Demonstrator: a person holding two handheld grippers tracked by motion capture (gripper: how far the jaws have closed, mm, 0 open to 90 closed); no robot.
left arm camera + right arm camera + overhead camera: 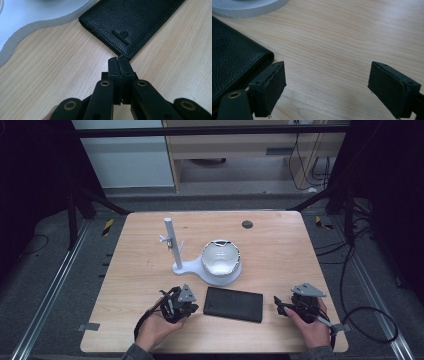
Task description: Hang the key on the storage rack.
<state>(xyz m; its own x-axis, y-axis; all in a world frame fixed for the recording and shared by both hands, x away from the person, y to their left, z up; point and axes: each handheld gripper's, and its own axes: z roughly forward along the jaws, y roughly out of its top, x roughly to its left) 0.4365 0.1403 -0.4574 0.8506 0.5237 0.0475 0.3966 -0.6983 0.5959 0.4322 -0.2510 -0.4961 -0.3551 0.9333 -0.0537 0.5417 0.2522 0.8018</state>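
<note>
A black leather wallet lies flat near the table's front edge, between my two grippers. My left gripper sits just left of it, shut with nothing in it; in the left gripper view its tips nearly touch the wallet's near corner. My right gripper rests to the wallet's right, open and empty. In the right gripper view the left fingertip stands beside the wallet's edge, the other far off at right.
A white stand with an upright post and a white bowl on it sits mid-table behind the wallet. A dark round hole marks the far side. Bare wood surrounds both hands.
</note>
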